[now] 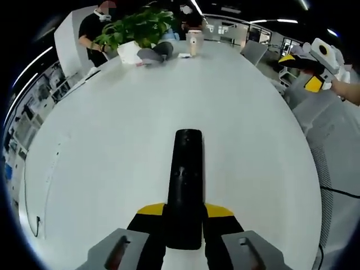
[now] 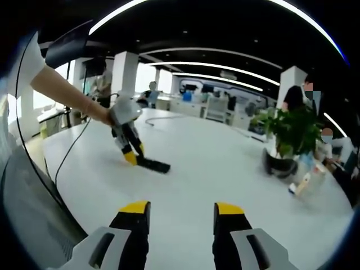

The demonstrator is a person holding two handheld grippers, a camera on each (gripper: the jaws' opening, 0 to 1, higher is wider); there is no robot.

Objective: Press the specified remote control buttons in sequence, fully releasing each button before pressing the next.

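Potted plant [image 1: 140,27], cup [image 1: 194,42], table [image 1: 112,146].

The remote control [image 1: 186,185] is a long, slim, black bar with rounded ends. In the left gripper view it sits in the lower middle of the frame, running straight up from the bottom, its near end clamped between two yellow-tipped jaws and its far end reaching out over the white table [image 1: 112,157]. A few small buttons show faintly along its top face; their markings are too dark to read. In the right gripper view the same remote [image 2: 154,164] appears left of centre as a small dark bar lying flat and low on the tabletop.
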